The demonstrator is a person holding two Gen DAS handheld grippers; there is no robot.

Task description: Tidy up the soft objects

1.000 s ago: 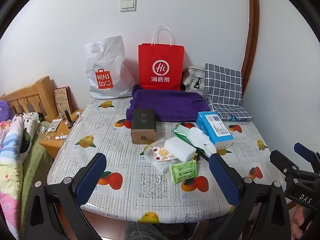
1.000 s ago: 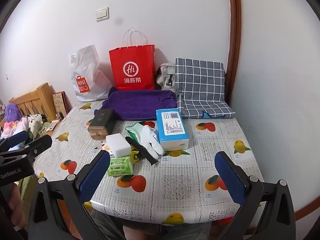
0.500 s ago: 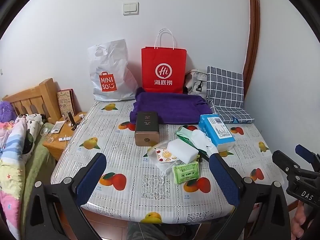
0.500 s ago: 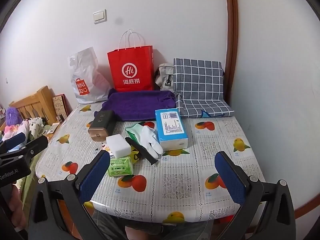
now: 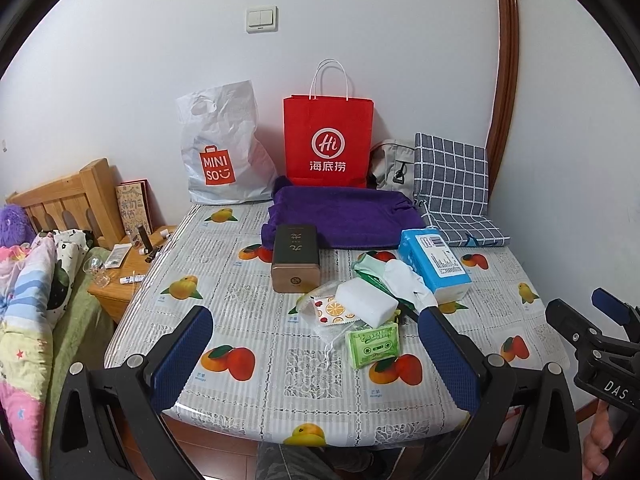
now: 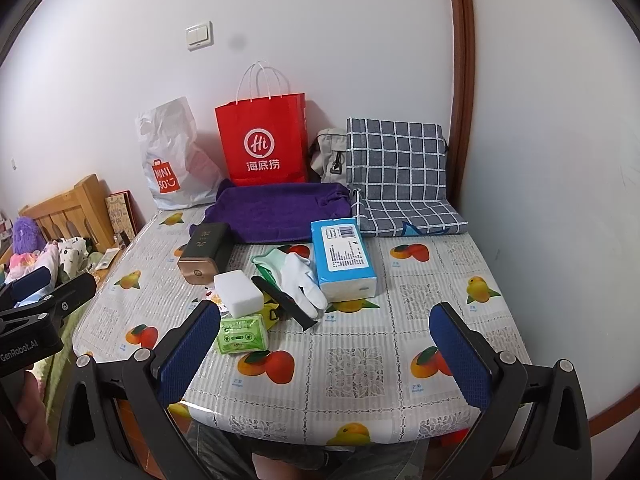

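Both the left gripper (image 5: 316, 354) and the right gripper (image 6: 324, 354) hang with fingers wide apart and empty above the near edge of the table (image 6: 440, 300). On its middle lie a white sponge (image 6: 239, 293), a green tissue pack (image 6: 241, 335), a white glove (image 6: 301, 280) and a blue tissue pack (image 6: 342, 258), close together.

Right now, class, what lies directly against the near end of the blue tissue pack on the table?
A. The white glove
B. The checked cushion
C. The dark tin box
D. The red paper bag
A: in the right wrist view the white glove lies alongside the near end of the blue tissue pack, while the tin box sits apart to the left.
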